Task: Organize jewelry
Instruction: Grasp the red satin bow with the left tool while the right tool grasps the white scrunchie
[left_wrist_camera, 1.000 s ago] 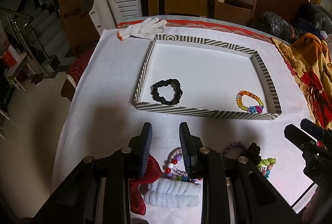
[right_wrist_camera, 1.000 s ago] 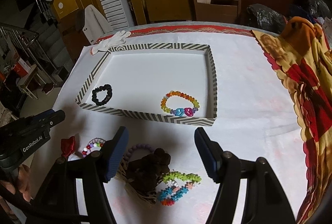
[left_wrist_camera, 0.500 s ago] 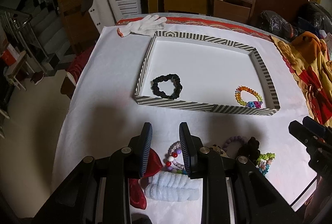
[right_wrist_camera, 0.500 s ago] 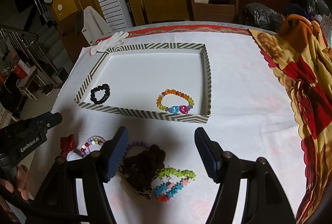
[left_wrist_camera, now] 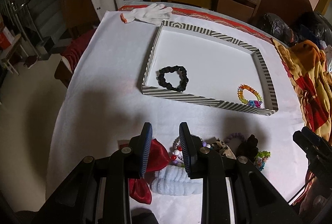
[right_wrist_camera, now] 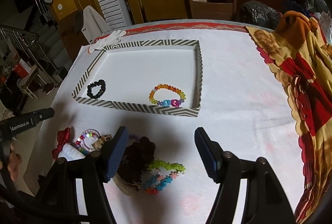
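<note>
Black-framed, blue-padded, your left gripper (left_wrist_camera: 165,136) hangs part-open and empty over a red bow (left_wrist_camera: 156,156), a white fluffy band (left_wrist_camera: 174,181) and a beaded bracelet (left_wrist_camera: 176,152). Your right gripper (right_wrist_camera: 159,148) stands wide, holding nothing, above a brown scrunchie (right_wrist_camera: 138,154) and neon bead bands (right_wrist_camera: 164,174). Beyond, on the white-clothed counter (right_wrist_camera: 228,78), the striped tray (right_wrist_camera: 137,106) holds a black scrunchie (right_wrist_camera: 96,89) and a rainbow bracelet (right_wrist_camera: 167,95), well apart.

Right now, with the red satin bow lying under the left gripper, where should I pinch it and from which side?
Probably at the narrow knot of the red satin bow, from above. The loops fan out wide and floppy, and the left gripper hangs open over it, pointing down.
</note>
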`<state>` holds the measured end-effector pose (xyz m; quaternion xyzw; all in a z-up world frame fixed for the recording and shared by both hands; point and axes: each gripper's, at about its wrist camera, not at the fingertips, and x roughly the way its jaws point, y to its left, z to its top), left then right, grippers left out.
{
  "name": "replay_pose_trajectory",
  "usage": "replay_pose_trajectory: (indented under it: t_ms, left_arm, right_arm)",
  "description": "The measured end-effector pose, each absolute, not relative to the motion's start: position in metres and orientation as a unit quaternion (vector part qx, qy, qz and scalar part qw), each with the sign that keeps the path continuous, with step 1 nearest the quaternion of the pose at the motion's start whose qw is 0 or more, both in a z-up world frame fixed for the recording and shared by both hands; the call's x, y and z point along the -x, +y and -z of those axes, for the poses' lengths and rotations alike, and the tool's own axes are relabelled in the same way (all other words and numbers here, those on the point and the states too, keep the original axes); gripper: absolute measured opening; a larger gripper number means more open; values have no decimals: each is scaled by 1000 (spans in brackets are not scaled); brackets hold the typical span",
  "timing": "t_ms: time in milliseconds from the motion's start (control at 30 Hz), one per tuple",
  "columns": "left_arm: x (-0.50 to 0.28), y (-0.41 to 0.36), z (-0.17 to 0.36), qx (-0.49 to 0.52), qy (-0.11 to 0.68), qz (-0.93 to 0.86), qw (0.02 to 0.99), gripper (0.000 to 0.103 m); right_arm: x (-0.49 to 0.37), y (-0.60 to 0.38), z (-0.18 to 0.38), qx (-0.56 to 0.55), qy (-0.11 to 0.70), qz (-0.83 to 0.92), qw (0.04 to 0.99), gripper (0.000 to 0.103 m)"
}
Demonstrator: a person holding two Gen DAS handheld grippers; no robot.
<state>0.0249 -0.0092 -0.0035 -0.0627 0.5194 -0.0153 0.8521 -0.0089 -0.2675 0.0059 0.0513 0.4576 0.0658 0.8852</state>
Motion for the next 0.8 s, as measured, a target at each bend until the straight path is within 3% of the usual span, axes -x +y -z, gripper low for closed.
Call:
replay_pose_trajectory:
  t_ms: [433,800]
  left_arm:
    - [-17,22,16,85,552,25,829,23]
    - [-2,46,49,133,593,22,794,24]
  right_arm:
    - [15,-287,1,-62,466,-72,880,70]
    - [32,-209,-2,-61,473,-292,829,70]
